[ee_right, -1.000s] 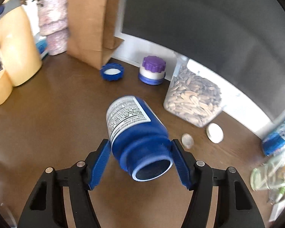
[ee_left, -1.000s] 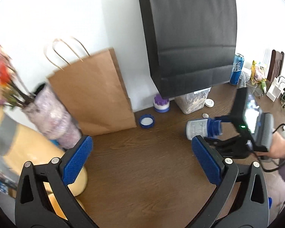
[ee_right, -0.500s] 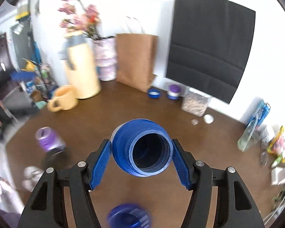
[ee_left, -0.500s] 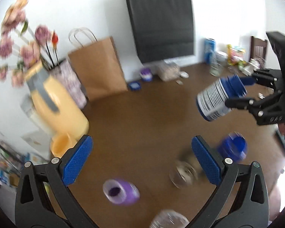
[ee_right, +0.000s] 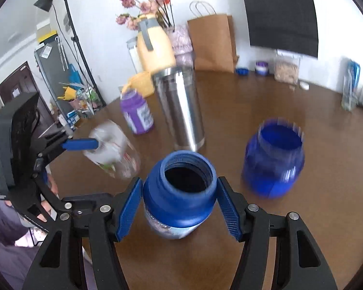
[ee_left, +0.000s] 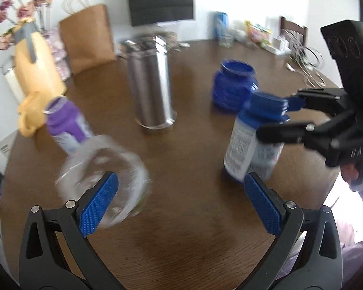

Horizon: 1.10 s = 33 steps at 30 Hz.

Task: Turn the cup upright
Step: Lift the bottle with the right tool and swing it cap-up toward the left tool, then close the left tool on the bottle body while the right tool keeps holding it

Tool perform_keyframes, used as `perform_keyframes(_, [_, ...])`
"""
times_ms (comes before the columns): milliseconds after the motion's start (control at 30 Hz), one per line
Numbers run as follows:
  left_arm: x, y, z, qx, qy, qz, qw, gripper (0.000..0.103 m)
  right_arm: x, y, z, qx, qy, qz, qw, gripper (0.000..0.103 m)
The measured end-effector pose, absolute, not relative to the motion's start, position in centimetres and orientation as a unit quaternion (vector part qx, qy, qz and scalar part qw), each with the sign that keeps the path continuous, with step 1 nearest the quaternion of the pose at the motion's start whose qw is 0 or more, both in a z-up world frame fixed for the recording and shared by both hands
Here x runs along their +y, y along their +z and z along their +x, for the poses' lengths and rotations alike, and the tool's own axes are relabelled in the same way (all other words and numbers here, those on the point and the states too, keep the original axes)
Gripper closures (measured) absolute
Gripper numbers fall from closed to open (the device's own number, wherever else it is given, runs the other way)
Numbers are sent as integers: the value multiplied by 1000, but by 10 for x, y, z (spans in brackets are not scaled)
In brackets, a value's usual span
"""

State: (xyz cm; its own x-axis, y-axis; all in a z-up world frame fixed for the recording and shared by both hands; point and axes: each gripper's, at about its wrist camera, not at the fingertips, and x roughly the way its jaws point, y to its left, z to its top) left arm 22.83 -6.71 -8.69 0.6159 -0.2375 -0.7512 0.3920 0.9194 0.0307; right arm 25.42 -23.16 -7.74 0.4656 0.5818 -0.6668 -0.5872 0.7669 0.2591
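Since a moment ago the right gripper (ee_right: 180, 204), clamped on the blue jar (ee_right: 179, 193), has swung it mouth-up near the counter's (ee_left: 181, 241) front edge, seemingly just short of resting there, while the left gripper (ee_left: 179, 203) gapes wide around a tilted clear jar (ee_left: 104, 174).

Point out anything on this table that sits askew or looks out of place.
The clear plastic jar lies tipped on its side beside the left gripper, while the steel tumbler, purple bottle and blue jar stand upright. The labelled blue bottle in the right gripper is mouth-up.
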Motion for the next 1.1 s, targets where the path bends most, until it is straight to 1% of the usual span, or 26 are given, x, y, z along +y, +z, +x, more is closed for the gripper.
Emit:
perform_keyframes(33, [-70, -91, 228, 403, -180, 101, 891, 0, -236, -77, 249, 378, 349, 8, 857, 37])
perform_keyframes(200, [-85, -91, 217, 391, -266, 94, 876, 0, -245, -77, 249, 386, 380, 35, 840, 37])
perform_keyframes(333, [-113, -97, 212, 382, -310, 122, 862, 1, -243, -87, 254, 396, 410, 73, 818, 37])
perform_keyframes(400, [-123, -104, 212, 387, -318, 128, 856, 16, -242, -94, 258, 405, 419, 99, 807, 37])
perform_keyframes(467, [-131, -110, 220, 402, -314, 135, 850, 35, -246, -101, 264, 414, 421, 128, 797, 37])
perform_keyframes(500, [-131, -113, 224, 406, -314, 133, 848, 37, -247, -104, 266, 417, 422, 136, 794, 37])
perform_keyframes(633, [-122, -122, 241, 422, -333, 96, 838, 37, -256, -113, 276, 422, 410, 180, 788, 37])
perform_keyframes(733, [-125, -121, 249, 434, -329, 93, 834, 37, -257, -115, 280, 422, 389, 189, 796, 35])
perform_keyframes(867, [-127, -115, 253, 448, -336, 72, 826, 39, -266, -125, 291, 447, 343, 228, 794, 34])
perform_keyframes(1000, [-130, -114, 256, 456, -330, 68, 824, 39, -266, -125, 289, 447, 341, 230, 794, 34])
perform_keyframes(1100, [-141, -117, 265, 469, -317, 66, 821, 36, -259, -125, 288, 456, 343, 223, 790, 34])
